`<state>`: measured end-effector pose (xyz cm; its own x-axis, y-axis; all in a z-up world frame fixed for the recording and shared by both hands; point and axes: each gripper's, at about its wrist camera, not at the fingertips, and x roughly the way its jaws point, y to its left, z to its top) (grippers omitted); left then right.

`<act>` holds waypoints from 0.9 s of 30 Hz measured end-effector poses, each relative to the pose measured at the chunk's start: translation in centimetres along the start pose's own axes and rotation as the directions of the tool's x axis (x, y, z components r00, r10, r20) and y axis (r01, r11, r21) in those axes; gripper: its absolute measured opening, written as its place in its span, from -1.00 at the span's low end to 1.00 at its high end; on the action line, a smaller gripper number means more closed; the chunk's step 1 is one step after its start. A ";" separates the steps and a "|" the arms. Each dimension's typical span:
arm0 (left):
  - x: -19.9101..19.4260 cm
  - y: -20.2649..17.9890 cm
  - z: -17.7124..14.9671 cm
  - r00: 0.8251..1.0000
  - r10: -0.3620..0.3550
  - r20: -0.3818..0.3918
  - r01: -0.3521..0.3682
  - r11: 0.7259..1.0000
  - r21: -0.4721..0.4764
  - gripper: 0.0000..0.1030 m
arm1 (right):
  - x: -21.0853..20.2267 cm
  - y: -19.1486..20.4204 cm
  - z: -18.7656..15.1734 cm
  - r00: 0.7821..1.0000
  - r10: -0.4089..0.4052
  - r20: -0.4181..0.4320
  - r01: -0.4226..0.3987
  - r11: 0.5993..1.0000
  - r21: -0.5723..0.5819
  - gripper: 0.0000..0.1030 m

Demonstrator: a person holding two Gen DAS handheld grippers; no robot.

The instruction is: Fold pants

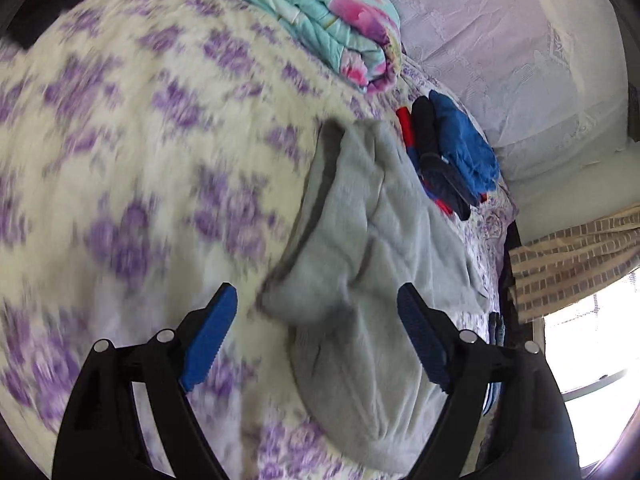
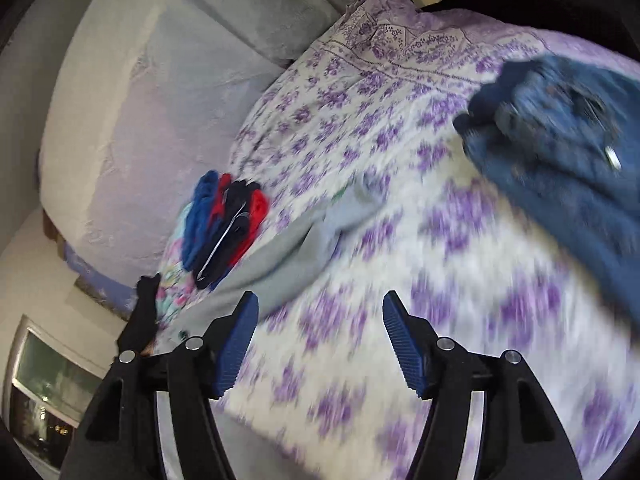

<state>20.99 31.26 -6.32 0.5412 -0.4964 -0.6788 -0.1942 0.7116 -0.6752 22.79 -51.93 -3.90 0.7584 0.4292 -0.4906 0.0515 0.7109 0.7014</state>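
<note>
Across the lower middle of the left wrist view, the grey pants (image 1: 360, 264) lay crumpled on the bed (image 1: 132, 140), which wore a cream cover with purple flowers. The left gripper (image 1: 318, 330) hung above them with its blue pads spread wide, pinching nothing. Toward the upper right of that frame sat a small pile of blue, black and red clothes (image 1: 448, 152), and at the top centre a folded pastel quilt (image 1: 320, 20).

Low in the right wrist view, the right gripper (image 2: 320, 332) was likewise spread and held nothing (the bedcover beneath it was blurred). The grey pants (image 2: 288, 256) reached in from the left of centre, touching the coloured pile (image 2: 228, 220). A dark blue garment (image 2: 568, 152) lay at the upper right.
</note>
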 end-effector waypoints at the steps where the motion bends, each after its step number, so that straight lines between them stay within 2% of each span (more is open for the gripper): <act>1: -0.1 0.5 -0.8 1.000 -0.019 0.007 0.019 1.000 -0.017 0.55 | -1.2 0.0 -1.5 1.000 0.018 0.003 -0.018 1.000 0.013 0.26; 3: 0.5 1.4 -2.1 0.998 -0.069 -0.010 0.068 0.996 -0.052 0.55 | -3.3 0.0 -4.2 0.999 0.044 0.001 -0.044 0.998 0.035 0.28; 5: 1.4 1.6 -3.0 0.996 -0.087 -0.016 0.086 0.994 -0.066 0.55 | -5.3 -0.2 -6.7 0.998 0.059 0.000 -0.059 0.997 0.058 0.32; 9: 2.6 0.9 -2.8 0.990 -0.141 0.026 0.143 0.987 -0.071 0.54 | -9.1 -0.7 -11.0 0.999 0.052 0.004 -0.052 0.994 0.091 0.35; 12: 3.7 1.6 -2.6 0.982 -0.179 0.057 0.186 0.973 -0.138 0.11 | -11.5 -1.7 -14.0 0.999 0.050 0.017 -0.052 0.988 0.144 0.36; 13: 3.9 1.8 -2.7 0.981 -0.184 0.065 0.192 0.970 -0.150 -0.28 | -12.1 -2.1 -15.0 0.999 0.044 0.016 -0.046 0.986 0.160 0.36; 14: 4.1 2.2 -3.1 0.977 -0.202 0.069 0.210 0.965 -0.154 -0.37 | -12.7 -2.5 -16.1 0.999 0.037 0.015 -0.039 0.983 0.178 0.37; 16: 3.8 2.7 -3.5 0.970 -0.224 0.097 0.238 0.957 -0.167 -0.49 | -13.2 -3.5 -18.0 1.000 0.027 0.000 -0.027 0.974 0.227 0.37; 19: 2.9 3.1 -4.1 0.962 -0.238 0.133 0.260 0.948 -0.183 -0.53 | -12.7 -4.3 -20.6 0.998 0.059 -0.026 -0.049 0.953 0.298 0.40; 23: 2.1 2.6 -4.0 0.964 -0.230 0.132 0.251 0.952 -0.177 -0.53 | -10.4 -2.6 -21.7 0.993 0.118 -0.012 -0.110 0.954 0.279 0.38; 25: 2.0 2.4 -3.9 0.965 -0.226 0.131 0.248 0.952 -0.180 -0.53 | -8.8 -2.9 -21.8 0.993 0.116 -0.009 -0.107 0.944 0.313 0.24; 26: 2.0 2.4 -3.7 0.966 -0.225 0.131 0.246 0.953 -0.178 -0.53 | -7.9 -3.1 -21.8 0.991 0.133 -0.012 -0.121 0.934 0.336 -0.02; 27: 2.0 2.2 -3.7 0.966 -0.222 0.132 0.244 0.954 -0.176 -0.53 | -6.9 -3.4 -21.8 0.988 0.156 -0.015 -0.140 0.922 0.361 -0.37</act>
<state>18.58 30.02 -10.21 0.6738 -0.5723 -0.4675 -0.1977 0.4700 -0.8603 3.22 -45.14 -14.18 0.7471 0.5433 -0.3831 0.1756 0.3945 0.9020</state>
